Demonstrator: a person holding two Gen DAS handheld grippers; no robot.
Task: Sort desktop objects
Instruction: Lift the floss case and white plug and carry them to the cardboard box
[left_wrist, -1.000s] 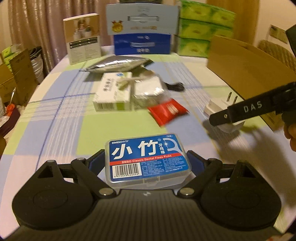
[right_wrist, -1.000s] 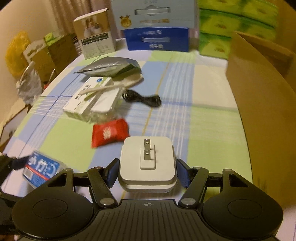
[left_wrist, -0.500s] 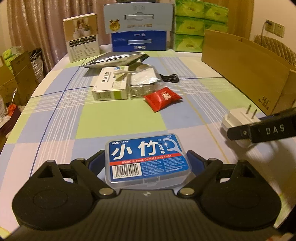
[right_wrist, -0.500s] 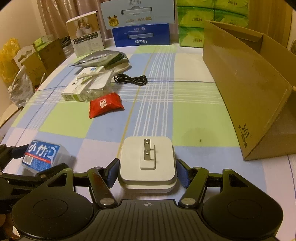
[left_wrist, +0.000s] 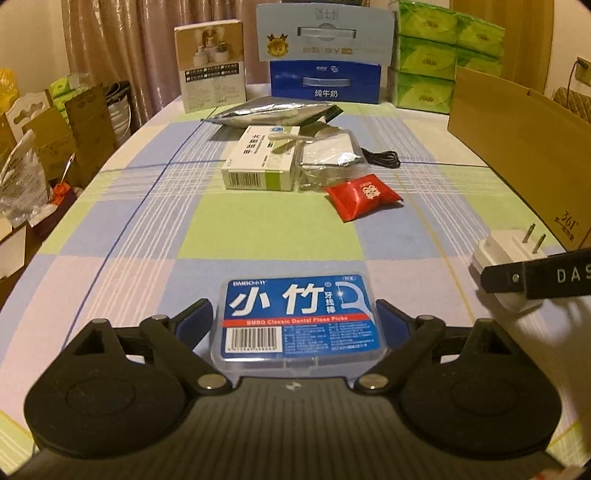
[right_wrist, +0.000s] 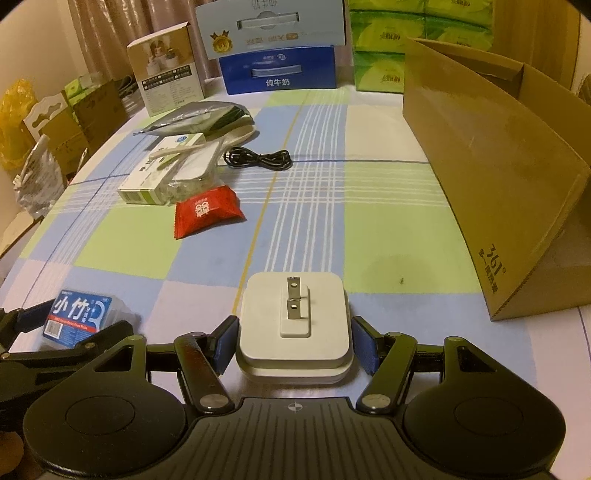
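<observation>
Both grippers have drawn back from the clutter toward the near table edge. The left gripper (left_wrist: 295, 321) clamps the dental floss box (left_wrist: 299, 319); the right gripper (right_wrist: 293, 341) grips the white plug adapter (right_wrist: 293, 325), probably bound for the cardboard box (right_wrist: 491, 177).

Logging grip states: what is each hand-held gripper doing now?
Left hand-held gripper: closed on floss pick box.
Right hand-held gripper: closed on white charger.
</observation>
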